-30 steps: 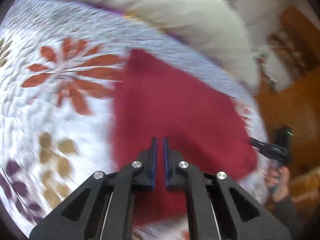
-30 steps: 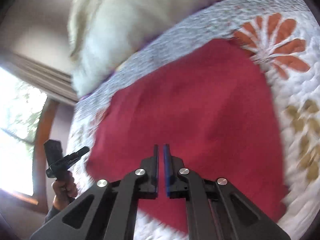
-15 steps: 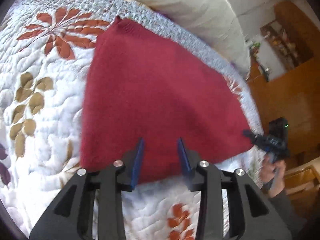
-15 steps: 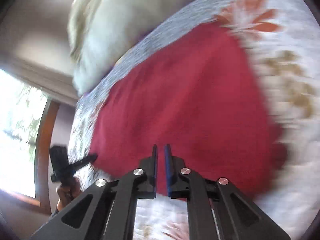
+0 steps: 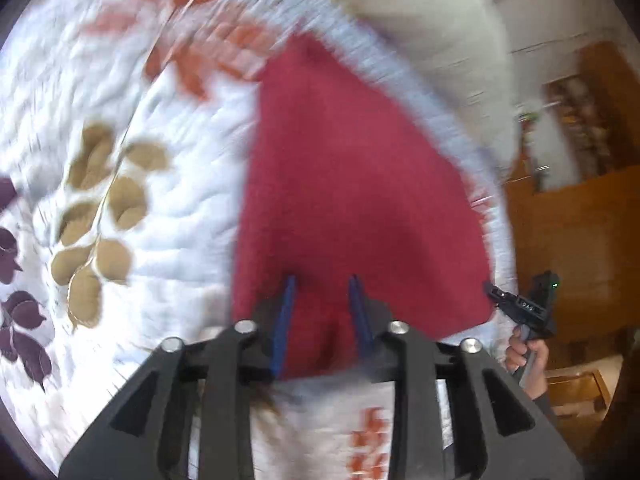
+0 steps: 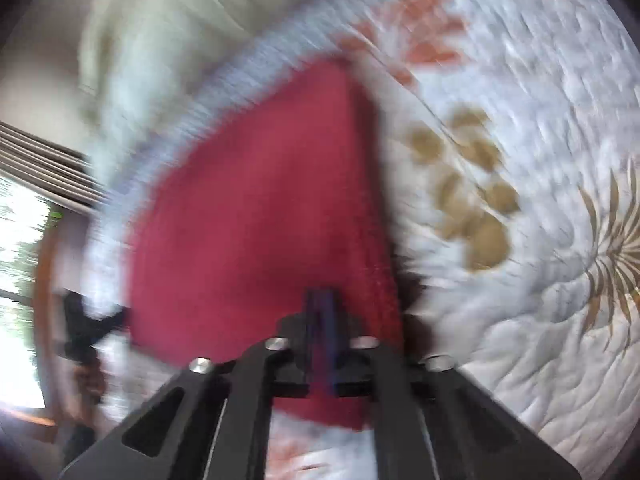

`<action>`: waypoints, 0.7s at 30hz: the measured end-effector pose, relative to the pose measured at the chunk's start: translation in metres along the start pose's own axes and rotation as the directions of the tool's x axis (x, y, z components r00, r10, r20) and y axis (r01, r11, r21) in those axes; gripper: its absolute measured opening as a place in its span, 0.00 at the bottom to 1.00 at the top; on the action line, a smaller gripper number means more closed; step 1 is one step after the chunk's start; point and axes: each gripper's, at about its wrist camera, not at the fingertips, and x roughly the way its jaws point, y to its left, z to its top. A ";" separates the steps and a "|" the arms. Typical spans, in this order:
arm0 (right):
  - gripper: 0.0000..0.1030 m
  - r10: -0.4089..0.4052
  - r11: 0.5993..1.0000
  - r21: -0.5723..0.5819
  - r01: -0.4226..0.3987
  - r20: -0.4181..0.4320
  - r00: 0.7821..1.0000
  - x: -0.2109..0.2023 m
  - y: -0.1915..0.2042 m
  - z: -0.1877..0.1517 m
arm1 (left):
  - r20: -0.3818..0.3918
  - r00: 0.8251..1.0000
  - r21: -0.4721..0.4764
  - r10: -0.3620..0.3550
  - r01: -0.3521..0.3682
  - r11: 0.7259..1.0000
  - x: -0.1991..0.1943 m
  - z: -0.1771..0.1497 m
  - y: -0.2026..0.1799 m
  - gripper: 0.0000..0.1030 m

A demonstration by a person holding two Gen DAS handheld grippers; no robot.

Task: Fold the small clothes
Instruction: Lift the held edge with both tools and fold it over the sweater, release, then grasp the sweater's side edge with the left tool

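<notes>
A dark red knit cloth (image 5: 352, 200) lies flat on a white quilted bedspread (image 5: 168, 216) with leaf prints. My left gripper (image 5: 321, 292) is open, its blue pads (image 5: 286, 312) straddling the cloth's near edge. The right wrist view is blurred: my right gripper (image 6: 320, 304) is shut, low over the red cloth (image 6: 248, 232) near its right edge. Whether it pinches fabric is unclear. In the left wrist view the right gripper (image 5: 520, 308) shows past the cloth's right corner, held by a hand (image 5: 528, 354). The left gripper (image 6: 84, 328) is a dark blur at far left.
A large cream pillow (image 5: 432, 32) lies behind the cloth at the head of the bed. Wooden furniture (image 5: 580, 220) stands to the right of the bed. A bright window (image 6: 20, 272) with a wooden frame is on that same side.
My left gripper went from shut to open and dropped toward the cloth's near edge. My right gripper stayed shut and swung toward the cloth's right edge.
</notes>
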 end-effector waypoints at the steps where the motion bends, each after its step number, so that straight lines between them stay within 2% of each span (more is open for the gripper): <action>1: 0.00 -0.049 0.997 -0.063 0.049 0.008 0.999 -0.003 0.009 -0.001 | -0.001 1.000 -0.010 -0.027 0.027 1.000 -0.008 0.005 0.000 0.16; 2: 0.04 -0.113 0.984 -0.133 0.117 0.033 0.993 -0.011 0.023 -0.003 | 0.021 0.999 -0.006 -0.038 0.038 0.999 -0.020 0.009 -0.002 0.23; 3: 0.18 -0.171 0.961 -0.210 0.182 0.073 0.983 -0.020 0.042 -0.007 | 0.052 0.998 0.003 -0.047 0.047 0.999 -0.033 0.014 -0.003 0.41; 4: 0.27 -0.203 0.924 -0.302 0.232 0.125 0.971 -0.032 0.068 -0.015 | 0.088 0.995 0.014 -0.048 0.047 0.999 -0.048 0.022 -0.004 0.60; 6: 0.36 -0.220 0.861 -0.423 0.282 0.189 0.957 -0.043 0.111 -0.034 | 0.107 0.994 0.014 -0.028 0.027 1.000 -0.059 0.040 -0.002 0.73; 9: 0.58 -0.270 0.689 -0.615 0.384 0.274 0.923 -0.031 0.182 -0.084 | 0.025 0.998 -0.029 -0.050 0.050 0.998 -0.047 0.068 0.003 0.73; 10: 0.60 -0.290 0.575 -0.692 0.436 0.326 0.900 -0.019 0.208 -0.109 | 0.000 0.998 -0.033 -0.060 0.060 0.998 -0.036 0.079 -0.003 0.76; 12: 0.60 -0.289 0.415 -0.763 0.497 0.407 0.867 0.006 0.248 -0.141 | -0.035 0.998 -0.031 -0.052 0.051 0.998 -0.019 0.090 -0.008 0.76; 13: 0.62 -0.266 0.342 -0.790 0.509 0.438 0.858 0.019 0.271 -0.160 | -0.052 0.998 -0.032 -0.041 0.039 0.999 -0.009 0.098 -0.007 0.79; 14: 0.62 -0.251 0.302 -0.808 0.507 0.445 0.860 0.033 0.288 -0.173 | -0.066 0.997 -0.031 -0.025 0.023 0.999 -0.003 0.100 -0.007 0.80; 15: 0.63 -0.244 0.282 -0.820 0.499 0.442 0.863 0.043 0.300 -0.181 | -0.071 0.997 -0.026 0.014 -0.016 1.000 0.002 0.104 -0.003 0.80; 16: 0.63 -0.239 0.238 -0.836 0.495 0.443 0.864 0.063 0.317 -0.193 | -0.070 0.995 -0.027 0.064 -0.066 0.997 0.009 0.107 0.003 0.80; 18: 0.63 -0.234 0.182 -0.846 0.502 0.459 0.857 0.085 0.335 -0.207 | -0.085 0.995 -0.069 0.047 -0.053 0.996 0.018 0.114 0.011 0.82; 19: 0.63 -0.233 0.160 -0.853 0.496 0.456 0.859 0.100 0.345 -0.213 | -0.089 0.995 -0.071 0.035 -0.041 0.997 0.020 0.116 0.011 0.86; 21: 0.63 -0.238 0.127 -0.855 0.503 0.466 0.852 0.123 0.355 -0.214 | -0.102 0.995 -0.048 0.022 -0.027 0.998 0.026 0.123 0.005 0.86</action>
